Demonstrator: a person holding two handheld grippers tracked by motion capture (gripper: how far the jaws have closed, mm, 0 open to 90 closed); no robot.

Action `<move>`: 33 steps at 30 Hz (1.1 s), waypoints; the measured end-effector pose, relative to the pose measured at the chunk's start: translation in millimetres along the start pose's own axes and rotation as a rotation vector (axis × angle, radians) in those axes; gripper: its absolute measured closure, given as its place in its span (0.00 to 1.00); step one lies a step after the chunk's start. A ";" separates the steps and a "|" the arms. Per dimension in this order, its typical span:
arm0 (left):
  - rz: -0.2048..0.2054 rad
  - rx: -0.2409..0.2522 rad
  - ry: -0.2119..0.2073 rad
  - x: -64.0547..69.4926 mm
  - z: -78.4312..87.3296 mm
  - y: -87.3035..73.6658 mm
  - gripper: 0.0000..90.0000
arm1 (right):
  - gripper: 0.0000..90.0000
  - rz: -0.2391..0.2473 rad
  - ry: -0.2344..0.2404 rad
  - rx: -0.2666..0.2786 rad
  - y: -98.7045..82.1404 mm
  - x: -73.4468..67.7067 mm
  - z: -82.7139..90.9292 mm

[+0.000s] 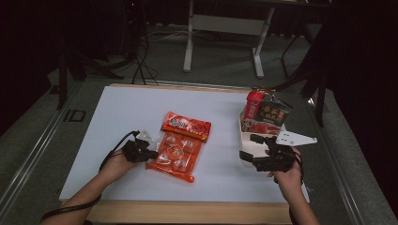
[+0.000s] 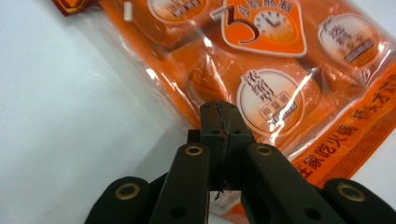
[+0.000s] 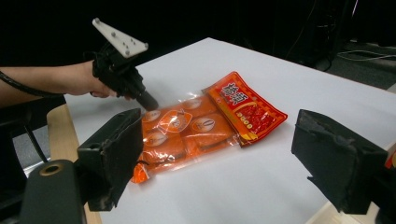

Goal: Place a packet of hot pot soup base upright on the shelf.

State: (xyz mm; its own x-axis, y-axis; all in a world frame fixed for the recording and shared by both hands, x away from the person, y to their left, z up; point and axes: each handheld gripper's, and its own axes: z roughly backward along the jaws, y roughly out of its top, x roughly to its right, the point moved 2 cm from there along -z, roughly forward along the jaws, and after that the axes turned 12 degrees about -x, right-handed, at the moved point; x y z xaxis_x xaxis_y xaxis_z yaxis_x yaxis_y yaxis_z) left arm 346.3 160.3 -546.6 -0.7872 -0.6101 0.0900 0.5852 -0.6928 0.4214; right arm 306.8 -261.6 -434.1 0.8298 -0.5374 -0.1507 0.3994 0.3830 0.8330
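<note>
An orange packet (image 1: 180, 145) with a red top and several round pieces inside lies flat near the middle of the white table (image 1: 117, 117). My left gripper (image 1: 152, 153) is shut, its tips resting at the packet's left edge. In the left gripper view the closed jaws (image 2: 219, 121) sit over the clear margin of the packet (image 2: 280, 56); I cannot tell whether film is pinched. The right gripper view shows that left gripper (image 3: 148, 101) touching the packet (image 3: 201, 123). My right gripper (image 1: 248, 146) stands open with nothing between its fingers (image 3: 112, 158), right of the packet.
A white box (image 1: 244, 136) holding a red packet (image 1: 253, 105) and a dark packet (image 1: 274, 112) stands at the table's right edge, just beyond my right gripper. A wooden strip (image 1: 187, 211) borders the table front. Another desk's legs (image 1: 187, 47) stand on the floor behind.
</note>
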 end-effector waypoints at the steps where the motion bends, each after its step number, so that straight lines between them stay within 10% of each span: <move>1: 0.007 0.001 -0.006 -0.1 -0.1 0.0 1.00 | 0.18 0.000 0.000 -0.001 0.0 -0.2 -0.1; 21: -0.032 0.033 -0.109 31.9 -12.7 14.5 1.00 | 0.18 0.004 0.004 -0.007 -0.4 -0.6 -1.5; 33: 0.087 0.154 -0.150 0.0 12.3 24.2 0.79 | 0.18 0.003 -0.001 0.002 -0.7 0.0 0.3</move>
State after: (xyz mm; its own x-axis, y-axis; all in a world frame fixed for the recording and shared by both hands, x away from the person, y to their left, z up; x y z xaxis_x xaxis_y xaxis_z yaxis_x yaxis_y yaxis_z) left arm 358.0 148.3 -525.4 -0.7622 -0.5926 0.2605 0.6243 -0.5666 0.5378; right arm 306.3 -262.2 -434.5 0.8306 -0.5370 -0.1474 0.3958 0.3831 0.8346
